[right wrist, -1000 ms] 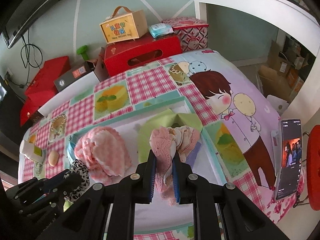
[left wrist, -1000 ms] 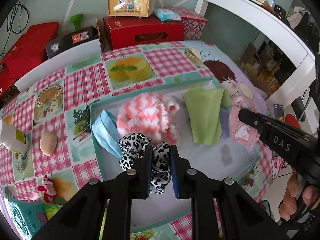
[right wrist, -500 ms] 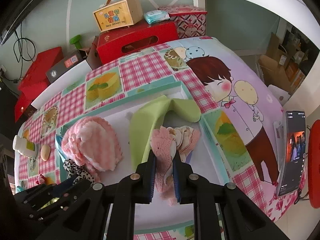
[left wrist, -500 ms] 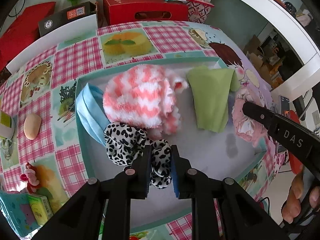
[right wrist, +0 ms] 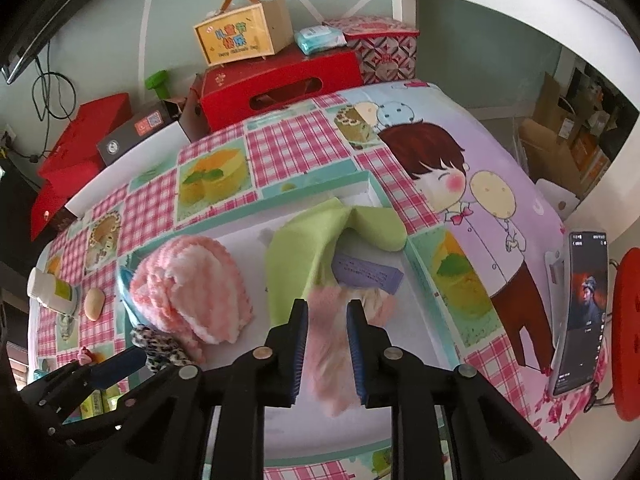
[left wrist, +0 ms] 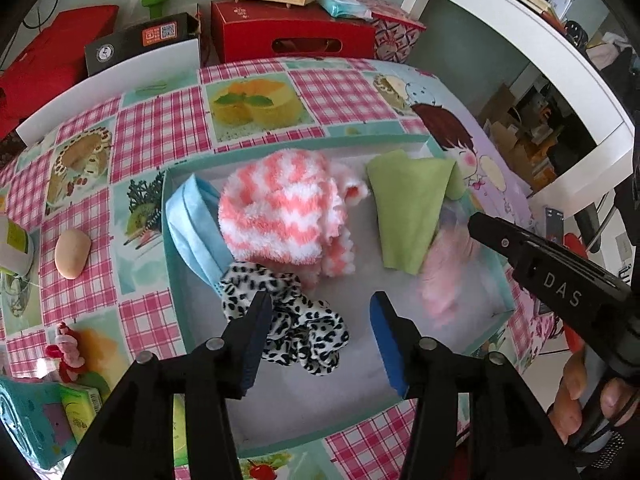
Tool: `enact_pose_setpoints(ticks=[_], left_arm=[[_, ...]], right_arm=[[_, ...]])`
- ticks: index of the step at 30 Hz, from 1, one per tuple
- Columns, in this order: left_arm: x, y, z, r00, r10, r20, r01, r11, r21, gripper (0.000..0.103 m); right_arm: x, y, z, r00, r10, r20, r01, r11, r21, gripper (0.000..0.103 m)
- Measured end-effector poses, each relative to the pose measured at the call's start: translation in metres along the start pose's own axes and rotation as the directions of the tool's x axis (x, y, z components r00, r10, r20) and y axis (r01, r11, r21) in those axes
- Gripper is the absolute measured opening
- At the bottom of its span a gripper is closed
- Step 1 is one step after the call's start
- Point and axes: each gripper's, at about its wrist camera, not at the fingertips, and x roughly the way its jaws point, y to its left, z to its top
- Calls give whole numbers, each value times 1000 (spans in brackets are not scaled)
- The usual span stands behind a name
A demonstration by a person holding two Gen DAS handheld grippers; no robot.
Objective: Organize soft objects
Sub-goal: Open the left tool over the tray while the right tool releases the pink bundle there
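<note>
While the left tongs (left wrist: pixel 320 332) are opening over the leopard-print scrunchie (left wrist: pixel 296 320) low in the teal tray (left wrist: pixel 176 280), the right tongs (right wrist: pixel 327 344), stamped "DAS", are opening around blurred pink cloth (right wrist: pixel 328 360); upper-left yellow box (right wrist: pixel 240 36) reads "Happy Children's Day".
</note>
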Motion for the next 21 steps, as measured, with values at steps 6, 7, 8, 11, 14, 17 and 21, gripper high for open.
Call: enact_pose_setpoints(ticks=[6,7,8,11,14,17,21], left_arm=[[-14,6,3,999,-8,31,8,1000,-17,56],[-16,8,4,999,-8,39,9,1000,-23,56],[-20,10,5,999,-9,49,10,999,-31,56],[-29,17,7,997,-3,76,7,999,-54,57],[-34,27,9,995,7,95,1,997,-83,58],[-34,36,10,995,15,98,-3,993,-115,59],[-34,50,10,994,30,106,-12,986,-165,69]], right_arm=[[-13,5,2,999,20,41,-20,1000,-11,41],[-15,5,2,999,22,45,-22,1000,-10,41],[-16,6,3,998,25,49,-25,1000,-10,41],[-20,6,3,998,29,57,-28,1000,-10,41],[-21,8,3,998,31,59,-30,999,-13,41],[-19,10,3,998,30,52,-29,999,-21,45],[-15,14,2,999,23,38,-21,999,-38,63]])
